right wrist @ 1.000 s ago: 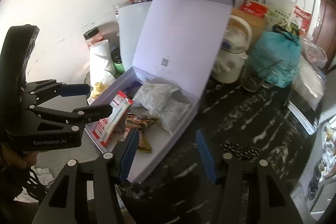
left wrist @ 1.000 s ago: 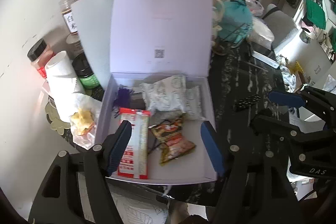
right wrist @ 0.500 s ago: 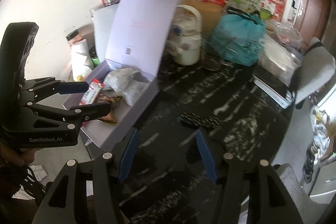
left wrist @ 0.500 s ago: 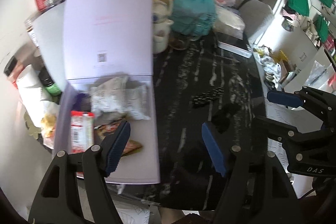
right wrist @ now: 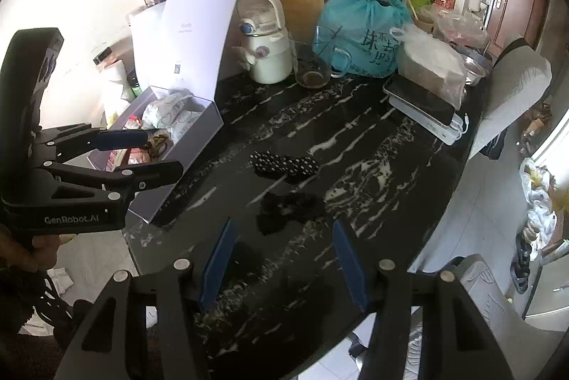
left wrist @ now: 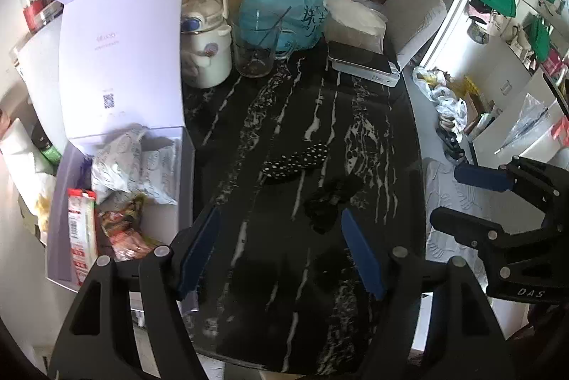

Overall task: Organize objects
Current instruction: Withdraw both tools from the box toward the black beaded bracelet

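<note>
A: Status on both tools?

B: Left gripper point(left wrist: 277, 250) jaws apart, nothing between them. Right gripper point(right wrist: 284, 259) the same, apart and empty. Both hang over the black marble table point(right wrist: 373, 145).

A: Targets?

B: Two loose items on the table. The black fabric piece point(right wrist: 284, 207) lies just ahead of the right jaws, near centre. From the left wrist it point(left wrist: 332, 198) sits ahead and toward the right-hand finger. The polka-dot fabric piece point(right wrist: 282, 163) is beyond it, close but apparently not touching.

A: Destination?

B: Likely the lavender box point(left wrist: 170, 220), lid up, off to the left of the left jaws. It already holds white pouches point(left wrist: 135, 163) and snack packets point(left wrist: 121, 230).

A: Risks?

B: Black on black: the fabric's edge is hard to read, so a pinch could close on the table or catch only a fold and drop it in transit. The two pieces lie close, so a wide grab may drag both. The grippers are near each other point(left wrist: 498, 212); both reaching for one item could clash.
</note>
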The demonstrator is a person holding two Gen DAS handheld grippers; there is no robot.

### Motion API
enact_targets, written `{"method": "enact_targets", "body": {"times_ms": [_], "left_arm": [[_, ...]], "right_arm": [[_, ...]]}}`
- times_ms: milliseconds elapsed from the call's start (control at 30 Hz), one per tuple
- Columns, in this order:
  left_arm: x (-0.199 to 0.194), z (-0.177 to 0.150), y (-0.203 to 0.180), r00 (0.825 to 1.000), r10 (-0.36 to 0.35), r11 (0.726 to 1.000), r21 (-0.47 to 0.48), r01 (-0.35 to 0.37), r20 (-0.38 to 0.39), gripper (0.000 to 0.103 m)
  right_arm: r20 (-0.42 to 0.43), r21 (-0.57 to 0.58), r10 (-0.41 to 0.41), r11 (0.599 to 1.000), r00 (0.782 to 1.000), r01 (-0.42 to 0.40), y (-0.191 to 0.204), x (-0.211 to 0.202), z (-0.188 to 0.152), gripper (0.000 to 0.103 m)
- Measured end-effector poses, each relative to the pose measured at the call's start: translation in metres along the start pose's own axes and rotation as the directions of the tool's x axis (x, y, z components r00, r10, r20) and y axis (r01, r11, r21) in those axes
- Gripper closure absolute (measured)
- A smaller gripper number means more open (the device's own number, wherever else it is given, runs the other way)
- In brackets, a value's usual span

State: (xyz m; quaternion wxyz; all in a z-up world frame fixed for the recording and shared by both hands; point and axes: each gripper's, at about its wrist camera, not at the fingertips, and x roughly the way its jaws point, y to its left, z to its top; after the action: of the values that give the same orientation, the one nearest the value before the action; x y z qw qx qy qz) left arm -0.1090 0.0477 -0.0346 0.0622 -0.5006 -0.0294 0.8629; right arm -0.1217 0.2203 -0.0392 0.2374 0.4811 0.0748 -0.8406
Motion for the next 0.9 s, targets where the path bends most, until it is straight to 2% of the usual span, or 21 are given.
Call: {"method": "enact_targets", "body": {"times_ms": [233,567,900], "left_arm": [[0.027,0.0,-0.018,0.999,-0.018,1.0,0.019,0.019,-0.033,0.034],[0.084,0.022,-0.003,0.992,-0.059,0.99,0.124,0.074,-0.115,0.034],[0.136,0.049,0.003,0.974,-0.121,0.941,0.29,0.174,-0.191,0.034]], "right_arm": [[-0.032,0.031,0.011,0.999,0.999,-0.01,-0.019,0.013,-0.011,0.037],[-0.089,0.19,-0.014,0.981,0.996,0.031,-0.031,0.058,-0.012,0.036],[-0.13,0.338,-0.049,0.937,0.99,0.091,-0.026,0.103,-0.005,0.036]]}}
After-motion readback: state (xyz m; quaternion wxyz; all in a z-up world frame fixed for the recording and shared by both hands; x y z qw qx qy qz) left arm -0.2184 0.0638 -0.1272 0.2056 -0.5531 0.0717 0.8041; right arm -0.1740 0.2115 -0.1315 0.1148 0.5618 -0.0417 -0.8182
